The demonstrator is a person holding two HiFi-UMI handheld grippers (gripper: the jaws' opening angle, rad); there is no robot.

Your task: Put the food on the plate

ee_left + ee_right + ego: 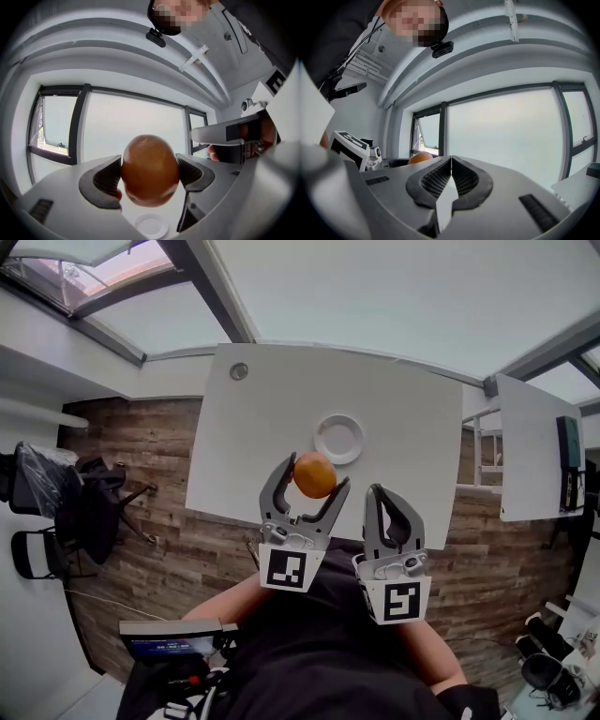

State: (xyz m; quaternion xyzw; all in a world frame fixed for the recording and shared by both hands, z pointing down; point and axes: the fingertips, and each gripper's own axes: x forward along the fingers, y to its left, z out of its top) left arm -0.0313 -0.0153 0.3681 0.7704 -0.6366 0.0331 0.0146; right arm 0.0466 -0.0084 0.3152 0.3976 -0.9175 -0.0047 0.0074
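Note:
An orange, egg-shaped food piece (315,474) (150,171) is held up in the air, with my left gripper (308,481) (151,177) shut on it by both pads. In the head view it hangs over the near part of the white table (394,409), just short of the small white round plate (339,439). The plate (151,226) also shows below the food in the left gripper view. My right gripper (385,504) (451,174) is shut with nothing between its jaws, to the right of the left one. The orange food (421,158) peeks out at its left.
A grommet hole (239,371) sits at the table's far left corner. A second white table (530,451) stands to the right, with a dark device (568,460) on it. Black chairs (66,512) stand on the wood floor at left.

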